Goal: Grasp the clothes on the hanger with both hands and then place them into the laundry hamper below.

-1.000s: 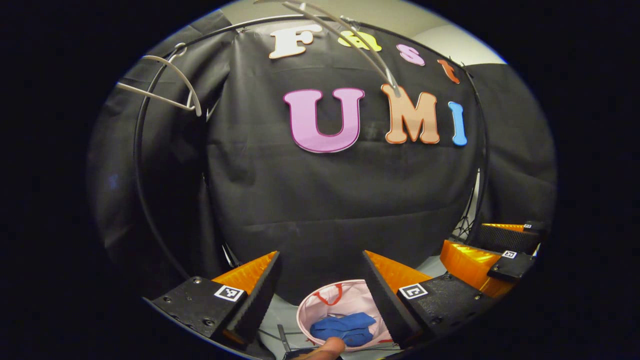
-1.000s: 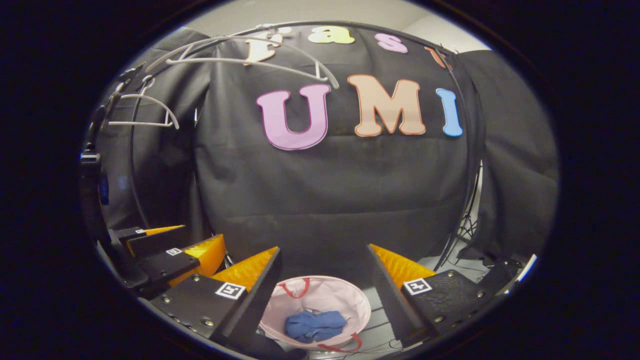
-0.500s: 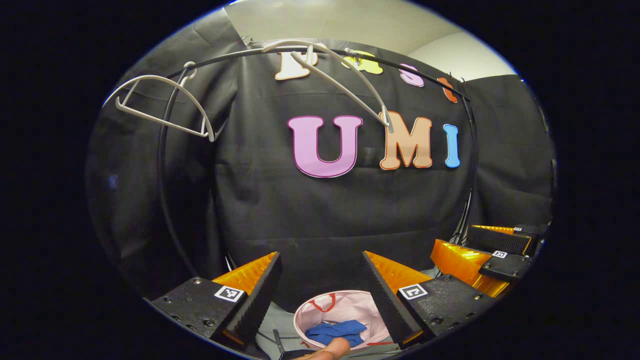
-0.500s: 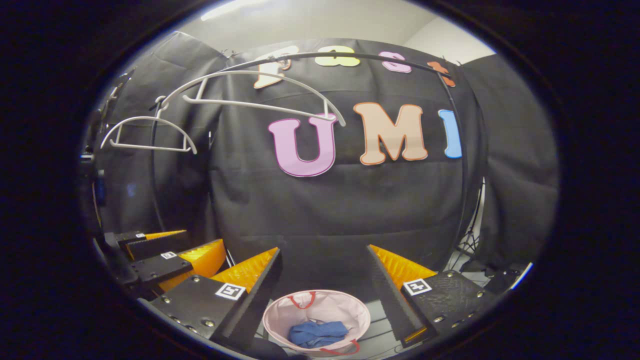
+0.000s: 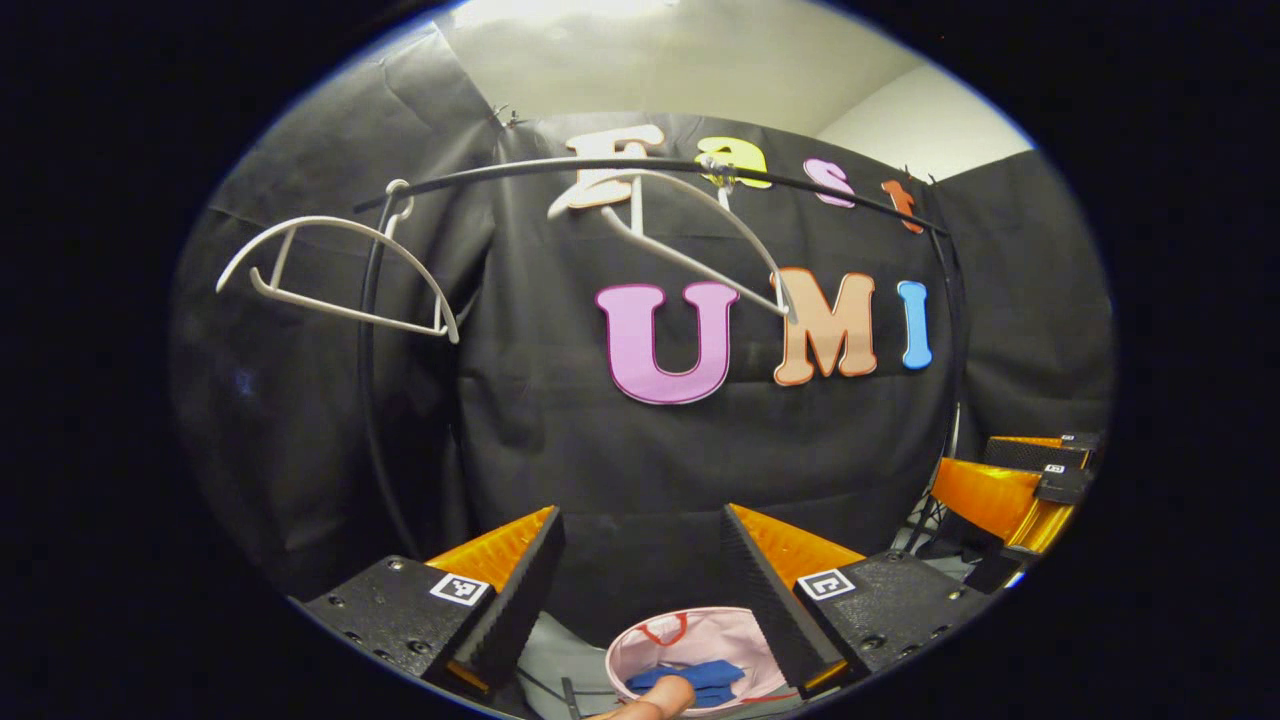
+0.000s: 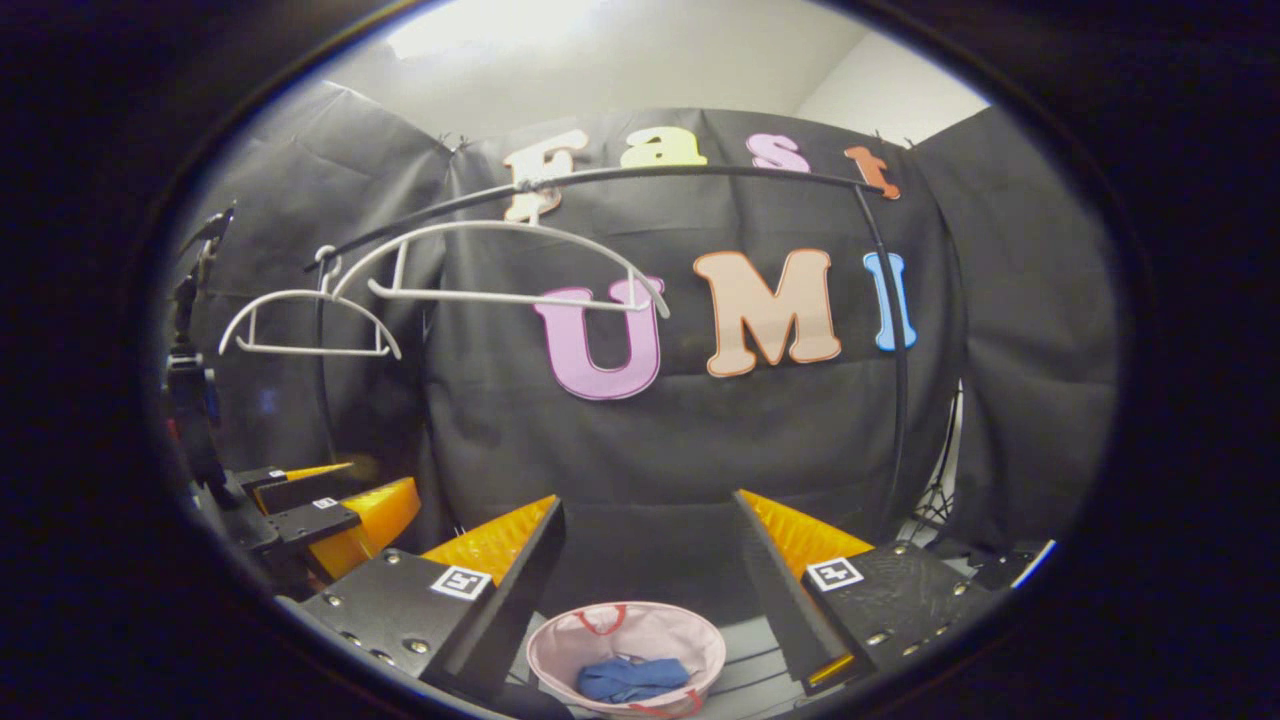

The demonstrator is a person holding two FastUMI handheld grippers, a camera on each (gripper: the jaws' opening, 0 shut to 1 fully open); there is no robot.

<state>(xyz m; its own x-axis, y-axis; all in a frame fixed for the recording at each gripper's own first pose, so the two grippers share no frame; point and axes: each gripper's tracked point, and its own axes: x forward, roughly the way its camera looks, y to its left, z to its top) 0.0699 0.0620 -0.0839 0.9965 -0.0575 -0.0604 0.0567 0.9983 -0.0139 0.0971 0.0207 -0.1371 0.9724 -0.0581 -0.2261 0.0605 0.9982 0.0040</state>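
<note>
Right gripper view shows my blue clothes point(image 6: 630, 678) lying bunched in the pink hamper point(image 6: 560, 640); they look soft and light, best pinched at a fold; both grippers point(image 6: 650, 560) point(image 5: 640, 560) gape, holding nothing.

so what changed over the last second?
Both grippers, left gripper and right gripper, rose and tilted up; the hamper dropped lower in view. Nothing grasped or released. Blue clothes stay in the hamper, hangers bare, both grippers open.
</note>
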